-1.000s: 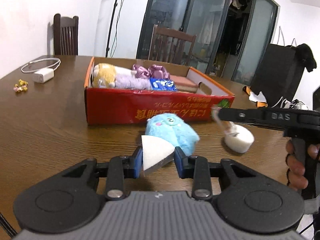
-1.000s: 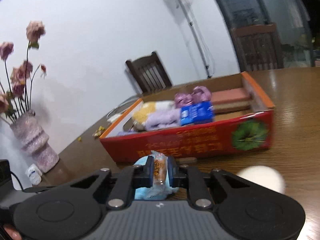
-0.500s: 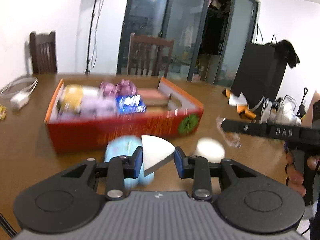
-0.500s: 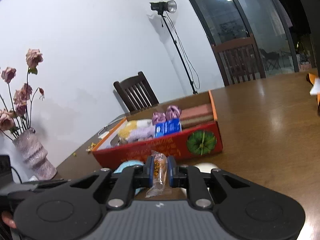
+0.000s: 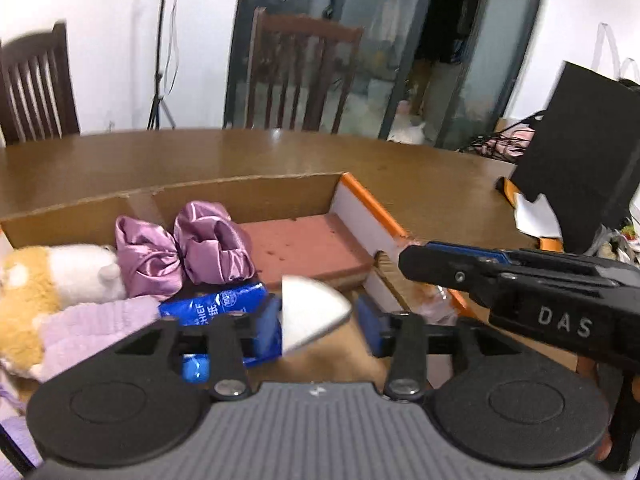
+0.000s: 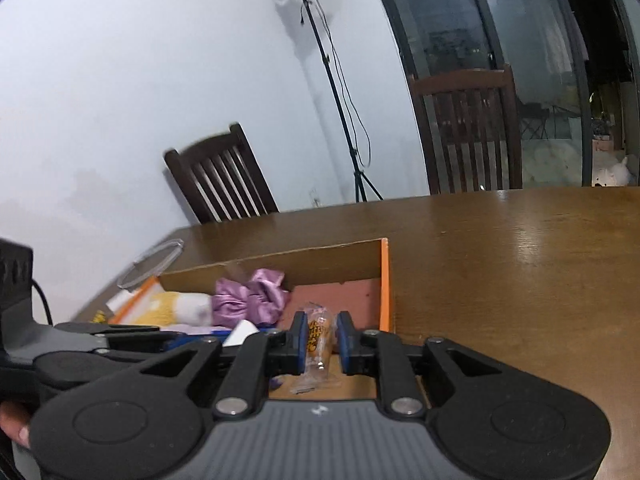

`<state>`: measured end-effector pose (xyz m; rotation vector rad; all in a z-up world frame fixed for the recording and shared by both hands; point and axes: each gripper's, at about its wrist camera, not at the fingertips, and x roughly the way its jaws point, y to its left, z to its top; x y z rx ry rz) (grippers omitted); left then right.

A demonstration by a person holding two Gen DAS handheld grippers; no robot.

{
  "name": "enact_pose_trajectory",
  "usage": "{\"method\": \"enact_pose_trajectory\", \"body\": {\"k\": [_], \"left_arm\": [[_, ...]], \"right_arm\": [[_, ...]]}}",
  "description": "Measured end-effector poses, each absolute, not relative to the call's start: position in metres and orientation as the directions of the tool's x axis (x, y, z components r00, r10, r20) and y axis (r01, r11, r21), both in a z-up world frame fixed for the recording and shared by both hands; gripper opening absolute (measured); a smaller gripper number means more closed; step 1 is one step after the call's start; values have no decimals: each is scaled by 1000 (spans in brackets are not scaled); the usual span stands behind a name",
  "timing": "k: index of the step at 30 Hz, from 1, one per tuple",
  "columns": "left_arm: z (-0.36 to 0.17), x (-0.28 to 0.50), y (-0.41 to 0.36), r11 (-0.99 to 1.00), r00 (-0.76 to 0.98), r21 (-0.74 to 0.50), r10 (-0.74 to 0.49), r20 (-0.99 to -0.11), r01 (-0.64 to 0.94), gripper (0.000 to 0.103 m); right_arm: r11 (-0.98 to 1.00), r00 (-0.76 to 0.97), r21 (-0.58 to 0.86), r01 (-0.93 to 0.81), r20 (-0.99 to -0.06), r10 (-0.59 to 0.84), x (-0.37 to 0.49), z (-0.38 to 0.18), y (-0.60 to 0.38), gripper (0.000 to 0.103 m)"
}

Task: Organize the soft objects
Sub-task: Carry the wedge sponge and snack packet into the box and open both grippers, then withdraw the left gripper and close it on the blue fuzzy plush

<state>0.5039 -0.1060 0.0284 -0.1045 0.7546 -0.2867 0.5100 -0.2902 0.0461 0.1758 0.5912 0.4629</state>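
Observation:
My left gripper [image 5: 318, 316] hangs over the open cardboard box [image 5: 240, 190]. A white wedge sponge [image 5: 310, 312] sits between its jaws, touching the left pad; a small gap shows at the right pad. My right gripper [image 6: 322, 338] is over the same box with a clear-wrapped orange snack [image 6: 318, 340] between its jaws, with small gaps on both sides. In the box lie two purple satin bundles [image 5: 182, 250], a blue tissue pack [image 5: 216, 308], a plush toy [image 5: 52, 276] and a reddish-brown sponge [image 5: 304, 248].
The box stands on a brown wooden table [image 6: 520, 264]. Dark wooden chairs [image 5: 304, 76] stand behind it, with a light stand [image 6: 320, 80] by the wall. A black bag [image 5: 580, 168] is at the right table edge. A white cable [image 6: 154, 260] lies beyond the box.
Both grippers have moved forward and up from the table in front of the box to above its inside. The jaws of both have opened slightly around their items.

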Motion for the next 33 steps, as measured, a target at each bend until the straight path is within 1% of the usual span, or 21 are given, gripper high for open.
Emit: {"method": "enact_pose_trajectory", "body": {"k": [1, 2, 4, 8, 12, 13, 15, 16, 19, 23, 26, 28, 30, 33], "left_arm": [[25, 508, -104, 954, 685, -208, -301, -664, 217, 55], [22, 511, -102, 951, 679, -222, -310, -666, 216, 61], [18, 511, -98, 943, 674, -247, -333, -659, 224, 69], [20, 505, -94, 941, 681, -242, -339, -649, 238, 69], [28, 490, -90, 947, 706, -195, -320, -632, 255, 70], [29, 485, -88, 949, 713, -184, -313, -627, 255, 70], [32, 474, -79, 955, 723, -168, -294, -625, 243, 70], [34, 468, -73, 959, 730, -159, -281, -623, 233, 70], [38, 445, -55, 971, 752, -139, -240, -614, 196, 71], [36, 418, -29, 974, 755, -176, -222, -617, 142, 72], [34, 397, -15, 967, 753, -224, -235, -615, 118, 72], [34, 382, -8, 966, 760, -235, -231, -607, 106, 72], [36, 365, -5, 966, 782, -232, -232, -579, 115, 72], [43, 341, -9, 973, 800, -190, -216, -560, 129, 72]], "right_arm": [[889, 740, 286, -356, -495, 456, 515, 44, -290, 25], [891, 742, 284, -355, -495, 453, 519, 43, -289, 31], [888, 743, 298, -350, -489, 457, 525, 39, -290, 32], [877, 736, 326, -354, -481, 476, 533, 33, -295, 32], [879, 727, 294, -375, -496, 475, 525, 33, -292, 32], [879, 720, 287, -380, -504, 476, 524, 32, -291, 31], [884, 715, 260, -388, -521, 466, 517, 30, -290, 26], [888, 712, 248, -388, -531, 460, 513, 28, -289, 20], [900, 728, 198, -389, -532, 432, 495, 26, -290, 18], [914, 757, 132, -383, -522, 392, 470, 25, -290, 18], [929, 782, 63, -366, -520, 343, 453, 25, -285, 18], [937, 792, 30, -348, -526, 311, 444, 26, -284, 18], [940, 792, 18, -341, -532, 298, 436, 27, -284, 20], [937, 786, 31, -349, -535, 310, 426, 30, -285, 26]]}}
